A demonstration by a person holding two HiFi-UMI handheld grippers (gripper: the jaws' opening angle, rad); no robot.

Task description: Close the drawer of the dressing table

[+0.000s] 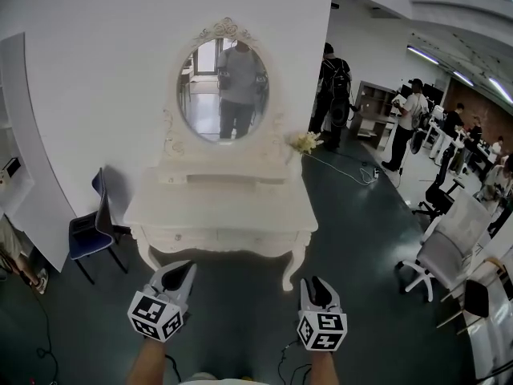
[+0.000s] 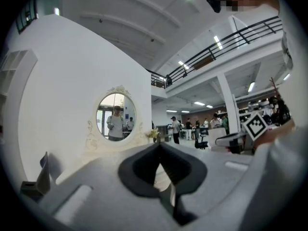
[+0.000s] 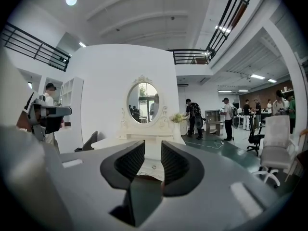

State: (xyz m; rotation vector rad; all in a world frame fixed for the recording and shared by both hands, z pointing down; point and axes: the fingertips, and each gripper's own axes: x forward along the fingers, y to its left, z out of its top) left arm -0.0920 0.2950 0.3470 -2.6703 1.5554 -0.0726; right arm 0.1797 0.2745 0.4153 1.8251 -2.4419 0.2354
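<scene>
Both grippers hanging in front of the white dressing table [image 1: 220, 207], nothing grabbed

Head view has the table dead ahead against the white wall, oval mirror [image 1: 222, 91] on top and a small bunch of flowers [image 1: 305, 141] at its right back corner. The drawer [image 1: 240, 237] in the front apron looks flush with the front, as far as I can tell. The left gripper [image 1: 183, 269] sits just short of the table's front edge with its tips pressed together and nothing pinched. The right gripper [image 1: 317, 284] is near the front right leg, jaws spread, with only the table visible through the gap. A blue chair [image 1: 92, 231] stands to the table's left.
</scene>
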